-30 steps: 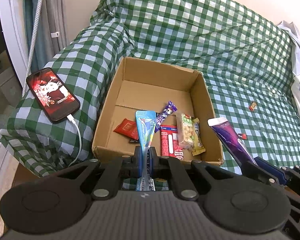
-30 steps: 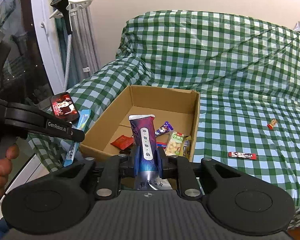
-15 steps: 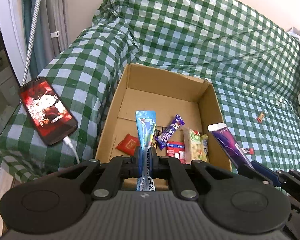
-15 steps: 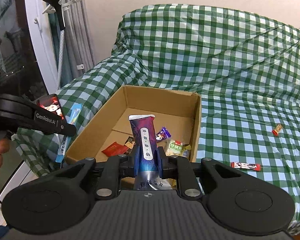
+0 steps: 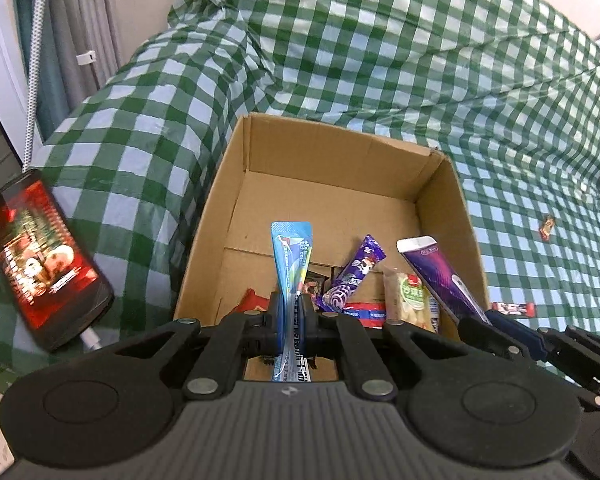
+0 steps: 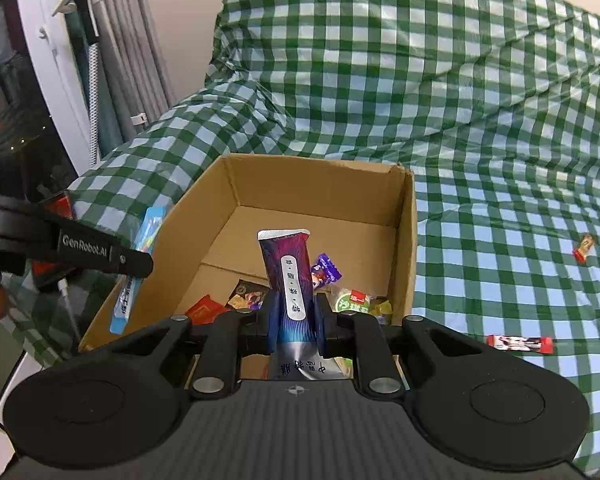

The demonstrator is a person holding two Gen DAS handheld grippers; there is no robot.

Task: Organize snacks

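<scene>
An open cardboard box [image 5: 440, 184] [image 6: 404, 216] sits on a green checked sofa and holds several snack packets. My left gripper [image 5: 291, 322] is shut on a long blue packet [image 5: 291, 256], held upright over the box's near edge. My right gripper [image 6: 293, 322] is shut on a purple packet [image 6: 287, 268], also over the near edge. In the left wrist view the purple packet [image 5: 436, 272] shows at the box's right side. In the right wrist view the blue packet [image 6: 148, 232] shows left of the box.
A lit phone [image 5: 40, 256] on a white cable lies on the sofa arm left of the box. A long red bar [image 6: 520, 343] and a small red candy [image 6: 583, 246] lie on the sofa seat right of the box. Curtains hang at the left.
Both grippers have moved forward toward the box with their packets still held. The box now looks larger and closer in both views.
</scene>
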